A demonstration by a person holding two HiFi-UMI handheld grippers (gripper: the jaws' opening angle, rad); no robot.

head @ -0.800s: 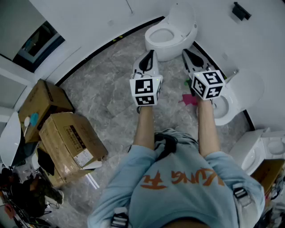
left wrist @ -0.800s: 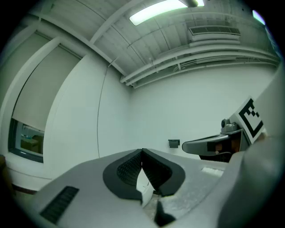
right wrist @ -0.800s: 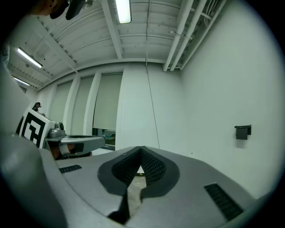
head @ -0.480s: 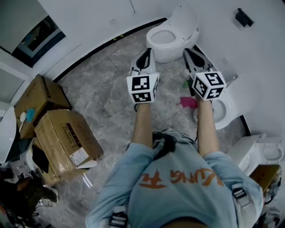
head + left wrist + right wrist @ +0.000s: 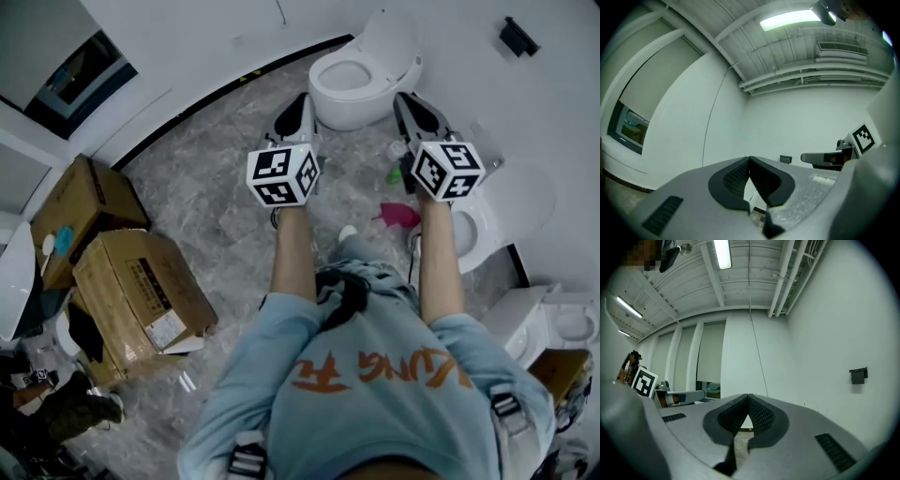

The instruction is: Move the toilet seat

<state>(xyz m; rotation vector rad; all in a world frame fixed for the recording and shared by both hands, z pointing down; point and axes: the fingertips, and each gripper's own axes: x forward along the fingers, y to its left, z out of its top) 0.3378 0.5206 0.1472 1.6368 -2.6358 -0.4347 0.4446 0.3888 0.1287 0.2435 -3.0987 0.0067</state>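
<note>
Hand-held grippers both clenched, empty.
Between my left hand-held gripper (image 5: 300,108) and right hand-held gripper (image 5: 412,105), just ahead: toilet seat (image 5: 323,94).

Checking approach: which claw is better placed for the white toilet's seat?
Probably right: the shut right claw sits beside the white ceramic toilet's raised lid; the left claw flanks the other side.
</note>
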